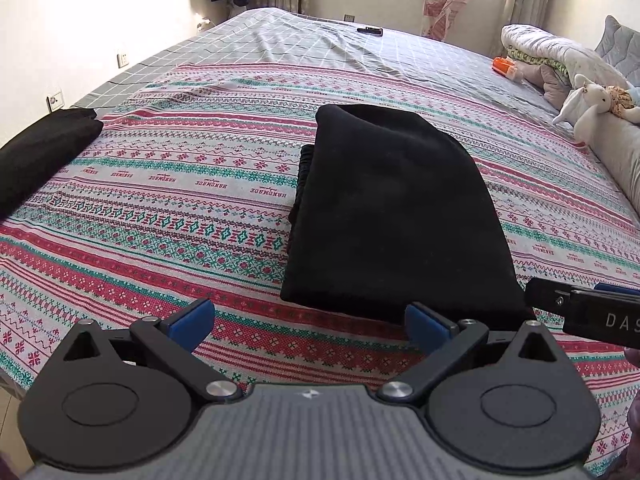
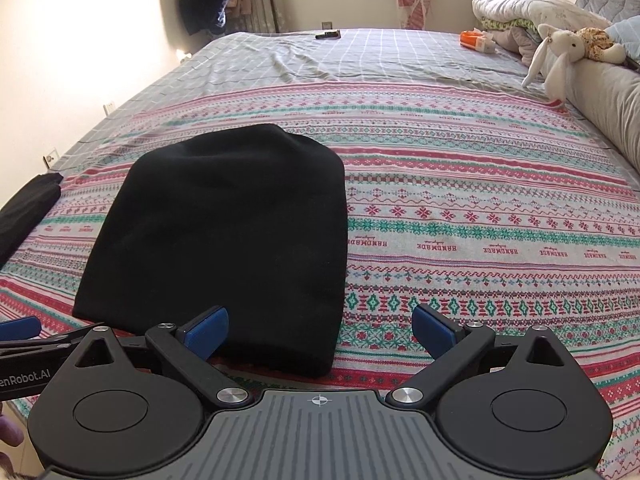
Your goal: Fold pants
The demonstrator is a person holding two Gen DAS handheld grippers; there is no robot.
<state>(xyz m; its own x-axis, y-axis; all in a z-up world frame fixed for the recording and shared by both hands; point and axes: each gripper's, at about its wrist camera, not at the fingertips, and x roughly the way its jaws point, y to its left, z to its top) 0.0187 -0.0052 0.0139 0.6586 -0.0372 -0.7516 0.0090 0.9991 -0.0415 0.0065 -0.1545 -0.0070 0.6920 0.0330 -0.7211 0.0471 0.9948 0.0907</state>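
Closest to the lens in the left wrist view, the left gripper point(image 1: 310, 322) of black plastic with blue pads stood with its two fingers spread wide apart, holding nothing, above the red, teal and white patterned bedspread point(image 1: 160, 208). Its right blue pad point(image 1: 424, 326) sat just at the near edge of the folded black pants point(image 1: 396, 216), though whether it touched the cloth I could not tell. Those pants lay as a compact rectangular bundle on the bedspread, folded over on themselves, with a gathered elastic waistband point(image 1: 302, 176) peeping out along the left side. From the right edge of that view the black side of the right gripper point(image 1: 584, 312) reached in beside the bundle's near corner.

Seen from the right wrist, the right gripper point(image 2: 320, 330) was likewise spread open and empty; its left blue pad point(image 2: 208, 330) overlapped the near edge of the pants point(image 2: 224, 232), while the other hung over bare bedspread point(image 2: 480, 216). Part of the left gripper point(image 2: 24, 340) showed at the left border.

Another dark folded garment point(image 1: 40, 152) rested at the far left side of the bed. Farther back lay a grey checked sheet point(image 1: 304, 40), and a white stuffed rabbit point(image 1: 588, 100) sat near rolled quilts point(image 1: 560, 52) on the right.
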